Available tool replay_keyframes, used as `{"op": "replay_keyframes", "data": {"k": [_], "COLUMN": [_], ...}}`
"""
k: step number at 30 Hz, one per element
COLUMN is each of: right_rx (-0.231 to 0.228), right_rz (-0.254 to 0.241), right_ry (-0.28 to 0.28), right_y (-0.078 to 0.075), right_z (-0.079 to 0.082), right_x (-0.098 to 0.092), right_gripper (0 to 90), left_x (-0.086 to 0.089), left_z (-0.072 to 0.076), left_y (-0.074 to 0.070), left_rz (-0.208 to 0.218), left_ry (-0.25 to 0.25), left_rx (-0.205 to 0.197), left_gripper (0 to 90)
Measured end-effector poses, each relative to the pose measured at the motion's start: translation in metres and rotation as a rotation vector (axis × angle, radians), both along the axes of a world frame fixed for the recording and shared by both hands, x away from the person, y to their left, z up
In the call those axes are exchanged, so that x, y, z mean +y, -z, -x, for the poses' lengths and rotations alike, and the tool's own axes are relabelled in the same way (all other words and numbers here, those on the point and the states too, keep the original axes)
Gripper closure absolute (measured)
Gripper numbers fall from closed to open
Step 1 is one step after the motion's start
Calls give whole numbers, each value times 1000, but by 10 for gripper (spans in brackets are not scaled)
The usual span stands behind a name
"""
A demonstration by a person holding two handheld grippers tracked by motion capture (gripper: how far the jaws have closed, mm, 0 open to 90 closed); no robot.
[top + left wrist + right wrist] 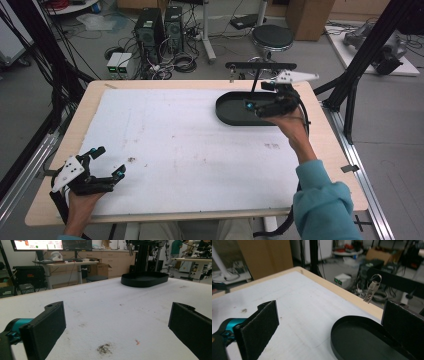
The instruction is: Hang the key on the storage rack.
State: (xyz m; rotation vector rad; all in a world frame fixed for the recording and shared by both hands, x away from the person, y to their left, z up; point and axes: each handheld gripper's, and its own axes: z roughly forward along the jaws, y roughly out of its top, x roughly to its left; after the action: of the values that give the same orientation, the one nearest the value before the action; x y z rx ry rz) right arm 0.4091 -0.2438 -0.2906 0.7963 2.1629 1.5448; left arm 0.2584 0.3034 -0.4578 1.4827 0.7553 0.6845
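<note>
The white mat (190, 150) lies bare between the two hands, and the left gripper (102, 170) rests near the table's front left edge with its jaws wide apart on nothing. The right gripper (270, 102) hovers over the black oval tray (231, 107) near the far right edge, jaws spread and empty, just before the black stand (260, 66). The right gripper view shows a bunch of keys (372, 291) hanging from that stand's bar beyond the tray (362, 337).
</note>
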Motion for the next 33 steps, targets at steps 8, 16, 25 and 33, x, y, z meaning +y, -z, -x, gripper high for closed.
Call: {"op": "replay_keyframes", "data": {"k": [8, 16, 25, 33], "right_rx": [-76, -91, -110, -120], "right_rz": [-71, -104, -130, -174], "right_ry": [13, 29, 48, 62], "right_y": [62, 109, 138, 157], "right_z": [42, 68, 86, 94], "right_x": [-32, -48, -61, -67], "right_gripper": [4, 4, 5, 4], "left_x": [-1, -2, -2, -1], "left_z": [0, 0, 1, 1], "left_y": [0, 0, 0, 0], "left_rz": [-7, -15, -16, -16], "left_ry": [0, 4, 4, 2], "left_rx": [-2, -7, -9, -12], "left_gripper": [17, 17, 17, 17]}}
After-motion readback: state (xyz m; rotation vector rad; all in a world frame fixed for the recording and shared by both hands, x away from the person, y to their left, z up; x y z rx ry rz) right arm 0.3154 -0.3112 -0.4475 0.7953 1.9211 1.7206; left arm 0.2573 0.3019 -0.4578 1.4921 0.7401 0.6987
